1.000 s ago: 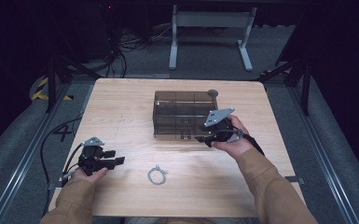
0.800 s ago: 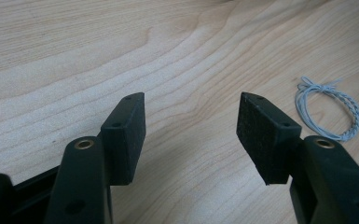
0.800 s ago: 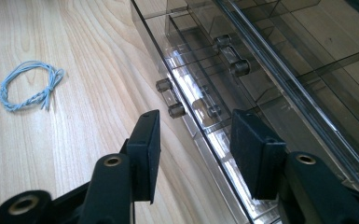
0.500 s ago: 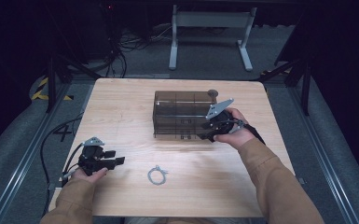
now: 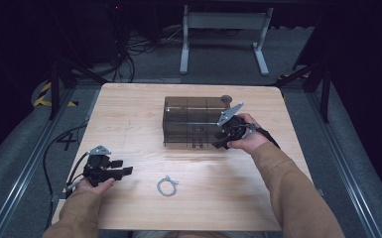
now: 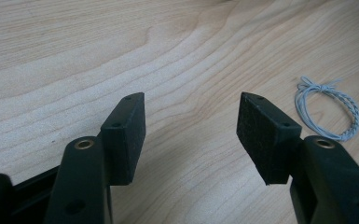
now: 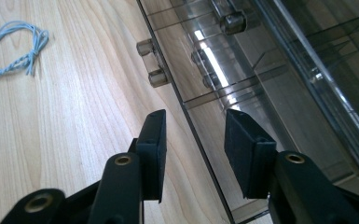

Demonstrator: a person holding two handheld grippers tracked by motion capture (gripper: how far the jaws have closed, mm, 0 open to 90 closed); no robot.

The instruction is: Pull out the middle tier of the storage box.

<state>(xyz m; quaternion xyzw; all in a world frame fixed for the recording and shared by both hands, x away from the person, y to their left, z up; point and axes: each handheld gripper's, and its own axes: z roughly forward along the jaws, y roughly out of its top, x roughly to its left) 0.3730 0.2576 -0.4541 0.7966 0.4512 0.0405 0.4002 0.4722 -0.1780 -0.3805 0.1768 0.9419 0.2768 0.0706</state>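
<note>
The right gripper (image 7: 193, 140) straddles the lower front edge of the box (image 5: 191, 121), jaws half-open and just closing, pads not yet pressing. The left gripper (image 6: 191, 135) hovers wide open, the wire loop (image 6: 327, 108) just right of it.

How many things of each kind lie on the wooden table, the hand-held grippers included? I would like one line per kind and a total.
Dark smoky transparent plastic organiser box: 1
Small loop of thin grey twisted wire: 1
Black hand-held gripper: 2, the left hand-held gripper and the right hand-held gripper
Total: 4
</note>
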